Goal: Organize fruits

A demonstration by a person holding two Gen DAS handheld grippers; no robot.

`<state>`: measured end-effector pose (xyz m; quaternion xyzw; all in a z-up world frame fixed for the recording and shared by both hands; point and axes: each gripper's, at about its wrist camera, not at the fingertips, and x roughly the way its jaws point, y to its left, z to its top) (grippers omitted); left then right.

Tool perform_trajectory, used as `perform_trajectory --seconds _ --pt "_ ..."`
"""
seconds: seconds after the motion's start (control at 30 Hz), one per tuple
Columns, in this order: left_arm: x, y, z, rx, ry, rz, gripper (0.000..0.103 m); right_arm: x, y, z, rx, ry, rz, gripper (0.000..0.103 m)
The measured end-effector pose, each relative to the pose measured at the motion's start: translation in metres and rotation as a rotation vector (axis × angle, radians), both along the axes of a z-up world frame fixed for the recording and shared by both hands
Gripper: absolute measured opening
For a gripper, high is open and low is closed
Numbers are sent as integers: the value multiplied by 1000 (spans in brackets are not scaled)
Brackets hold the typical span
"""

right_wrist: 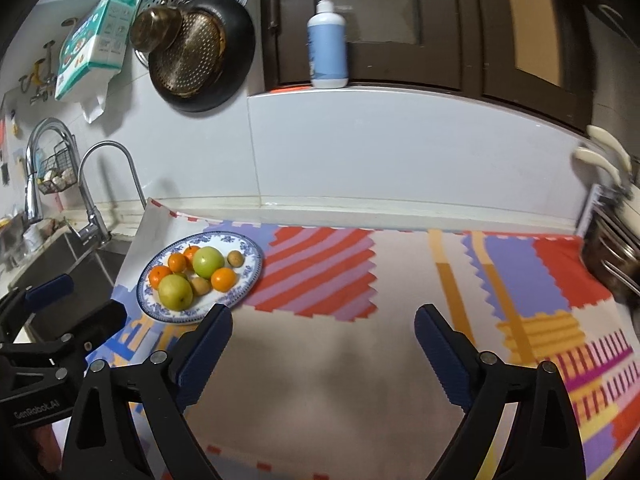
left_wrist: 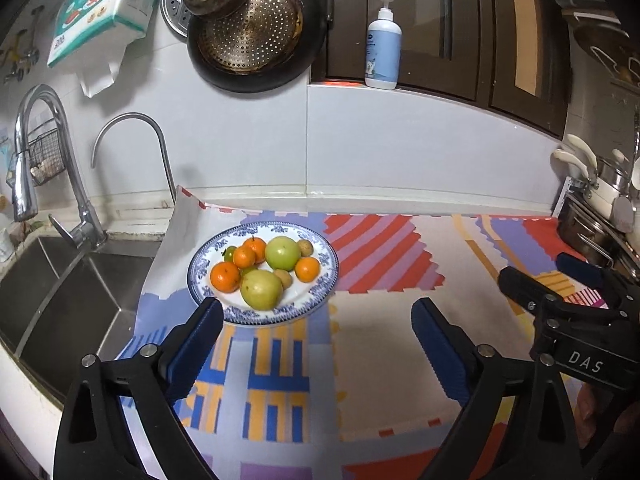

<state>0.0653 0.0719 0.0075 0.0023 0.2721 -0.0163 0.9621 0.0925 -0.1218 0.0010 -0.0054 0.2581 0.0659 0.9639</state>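
- Since every fruit in view lies on the blue-patterned plate (left_wrist: 325, 276), gathering looks finished, judged from the layout alone; the patterned mat (left_wrist: 380, 344) around it is bare of fruit.
- Plate sits on the mat's far corner beside the sink (left_wrist: 60, 292), at about 11 o'clock from the left gripper (left_wrist: 316, 316); probably put there to keep the rest of the mat free.
- Contents: green apple (left_wrist: 283, 252) at the plate's 1 o'clock, yellow-green pear (left_wrist: 261, 289) at 6 o'clock, mandarins (left_wrist: 225, 277) from 9 to 3 o'clock, small brown fruits (left_wrist: 305, 247) tucked between. They touch each other, so none should roll.
- Left gripper: jaws spread wide, nothing between; one fingertip overlaps the plate rim in view, contact uncertain.
- Right gripper (right_wrist: 323, 322): jaws spread wide, empty, above bare mat, plate at its 10 o'clock.
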Motion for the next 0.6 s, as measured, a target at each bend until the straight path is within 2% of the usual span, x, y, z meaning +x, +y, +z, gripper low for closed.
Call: perform_trajectory --seconds 0.23,0.6 --pt "-18 -11 -3 15 0 6 100 -33 -20 7 -33 -43 -82 97" --pt "-44 -26 6 40 -57 14 103 -59 -37 4 -52 -32 -84 97"
